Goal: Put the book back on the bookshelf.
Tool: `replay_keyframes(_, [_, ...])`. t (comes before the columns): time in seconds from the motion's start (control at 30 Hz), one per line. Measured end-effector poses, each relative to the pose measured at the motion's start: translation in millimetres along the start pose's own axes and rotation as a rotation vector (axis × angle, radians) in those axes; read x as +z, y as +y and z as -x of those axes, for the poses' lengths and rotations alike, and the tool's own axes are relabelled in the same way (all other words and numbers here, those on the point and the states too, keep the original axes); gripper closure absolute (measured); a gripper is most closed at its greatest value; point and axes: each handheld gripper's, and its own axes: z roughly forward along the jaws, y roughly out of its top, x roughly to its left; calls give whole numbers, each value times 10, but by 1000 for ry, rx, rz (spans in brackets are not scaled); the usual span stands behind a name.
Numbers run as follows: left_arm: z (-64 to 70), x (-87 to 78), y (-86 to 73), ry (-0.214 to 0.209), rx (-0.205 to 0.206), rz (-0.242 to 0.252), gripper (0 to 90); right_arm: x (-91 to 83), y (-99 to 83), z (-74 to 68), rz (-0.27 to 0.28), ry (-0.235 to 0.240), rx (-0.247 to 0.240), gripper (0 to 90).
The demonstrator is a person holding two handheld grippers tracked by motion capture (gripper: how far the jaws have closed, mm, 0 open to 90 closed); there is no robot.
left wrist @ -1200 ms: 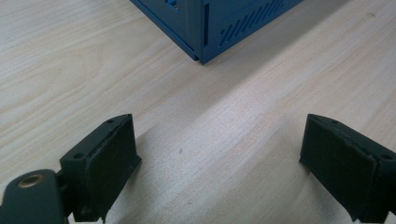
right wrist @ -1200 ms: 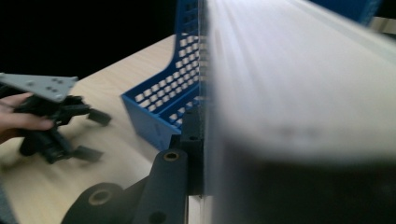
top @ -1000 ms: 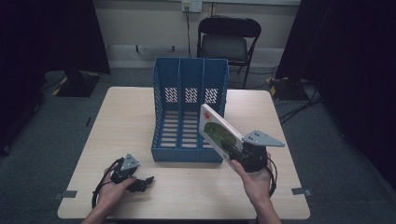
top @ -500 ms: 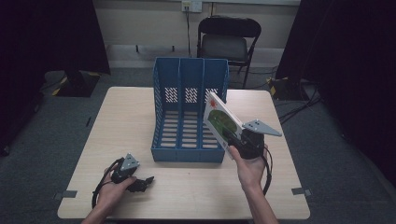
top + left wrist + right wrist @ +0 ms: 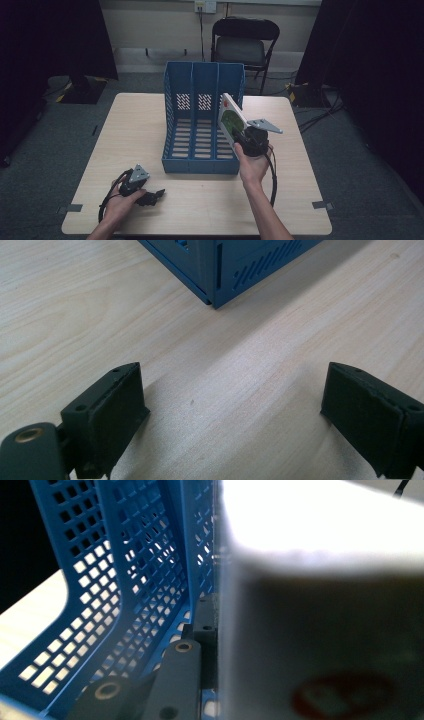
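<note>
A blue three-slot file holder [image 5: 172, 125] stands in the middle of the table, its open fronts toward me. My right gripper [image 5: 240, 136] is shut on a thin white book [image 5: 230, 119] with a green picture. The book is tilted and sits at the front of the holder's right slot. In the right gripper view the book [image 5: 320, 605] is a blurred white slab beside the perforated blue dividers [image 5: 125, 580]; one jaw presses its left face. My left gripper [image 5: 155, 194] rests on the table front left, open, nothing between its jaws [image 5: 240, 410]; the holder's corner [image 5: 235, 265] lies ahead.
The light wooden table [image 5: 135, 120] has bare room left of the holder and along the front edge. A black folding chair [image 5: 245, 45] stands behind the table. Cables trail from both grippers over the table's front.
My right gripper has carried the book forward and a little left, from beside the holder's front corner to the mouth of the right slot. The left gripper has stayed put.
</note>
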Motion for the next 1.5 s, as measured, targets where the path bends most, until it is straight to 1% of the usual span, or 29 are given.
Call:
replay_keyframes(0.03, [0, 1, 0, -1, -1, 0, 96, 77, 2, -4, -11, -7, 6, 765])
replay_keyframes(0.1, [0, 0, 0, 0, 0, 0, 96, 146, -15, -14, 1, -14, 7, 765])
replay_keyframes(0.17, [1, 2, 0, -2, 0, 2, 96, 222, -26, -29, -3, -23, 14, 764])
replay_keyframes(0.2, [1, 2, 0, -2, 0, 2, 96, 222, -26, -29, -3, -23, 14, 764])
replay_keyframes(0.23, [1, 1, 0, 0, -1, 1, 96, 299, -42, -49, -13, -37, 1, 765])
replay_keyframes(0.3, [2, 2, 0, -2, -1, 2, 96, 325, -49, -56, -17, -43, -6, 765])
replay_keyframes(0.33, [1, 2, 0, -1, -1, 3, 96, 393, -77, -59, -27, -53, -22, 764])
replay_keyframes(0.37, [1, 2, 0, -1, -1, 3, 96, 393, -77, -59, -27, -53, -22, 764])
replay_keyframes(0.43, [2, 3, 0, -2, -2, 3, 96, 464, -115, -36, -48, -58, -13, 765])
replay_keyframes(0.53, [2, 3, 0, -2, -2, 3, 96, 504, -141, -23, -62, -61, -15, 764])
replay_keyframes(0.57, [1, 2, 0, -2, -1, 3, 96, 535, -166, -16, -74, -67, -20, 764])
replay_keyframes(0.63, [2, 3, 0, -2, -1, 3, 96, 544, -175, -12, -78, -67, -24, 764])
replay_keyframes(0.7, [1, 2, 0, -1, -1, 2, 96, 577, -199, 0, -101, -68, -21, 764])
replay_keyframes(0.77, [1, 1, 0, 0, -2, 1, 96, 592, -206, 14, -112, -69, -22, 764])
replay_keyframes(1.13, [2, 2, 0, -1, -1, 3, 96, 656, -247, 37, -153, -77, -23, 764])
replay_keyframes(1.33, [2, 3, 0, -2, -2, 3, 96, 651, -244, 39, -164, -78, -32, 763])
replay_keyframes(1.37, [2, 2, 0, -2, -2, 3, 96, 643, -254, 36, -178, -74, -31, 762])
replay_keyframes(1.5, [2, 3, 0, -2, -2, 3, 96, 622, -292, 36, -186, -73, -43, 760])
